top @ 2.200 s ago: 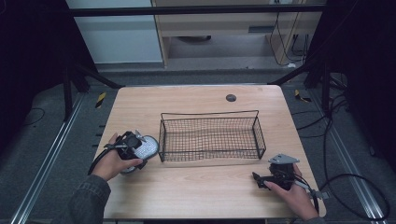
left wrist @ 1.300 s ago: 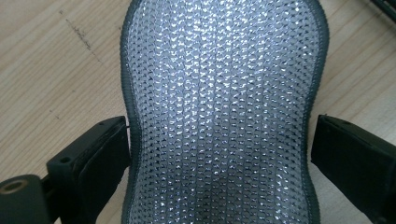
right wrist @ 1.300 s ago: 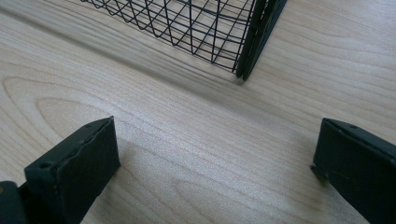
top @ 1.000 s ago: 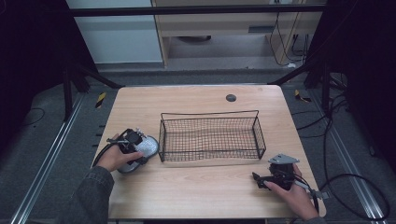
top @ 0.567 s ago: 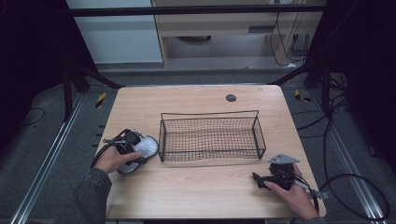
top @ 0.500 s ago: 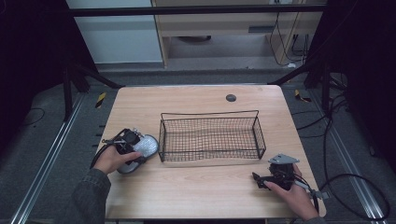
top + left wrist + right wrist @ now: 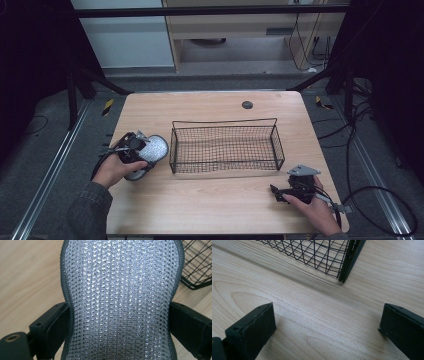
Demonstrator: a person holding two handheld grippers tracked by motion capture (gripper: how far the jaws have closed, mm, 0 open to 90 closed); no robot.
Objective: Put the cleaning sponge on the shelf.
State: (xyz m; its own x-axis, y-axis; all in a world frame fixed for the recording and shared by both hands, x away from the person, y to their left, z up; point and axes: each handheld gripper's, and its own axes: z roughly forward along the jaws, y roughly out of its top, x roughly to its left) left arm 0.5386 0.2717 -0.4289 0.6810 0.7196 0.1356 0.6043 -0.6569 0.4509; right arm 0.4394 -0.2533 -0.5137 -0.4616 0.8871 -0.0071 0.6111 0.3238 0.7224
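Since earlier, my left gripper (image 7: pixel 141 150) shifts slightly closer to the basket (image 7: pixel 225 165), clamping the silver pad (image 7: pixel 120 297) just left of it. Nothing's inside yet; right gripper (image 7: pixel 280 192) rests open, near the basket's front corner.

Wire basket (image 7: pixel 225 147) mid-table — bare wood around

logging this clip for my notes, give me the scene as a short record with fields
held item: silver mesh scrubber pad, dark edging
left claw: shut on the pad, one jaw at each side
right claw: open, nothing between the jaws, low over the table
wire basket: black, mid-table, nothing inside
pad versus basket: just outside the basket's left end
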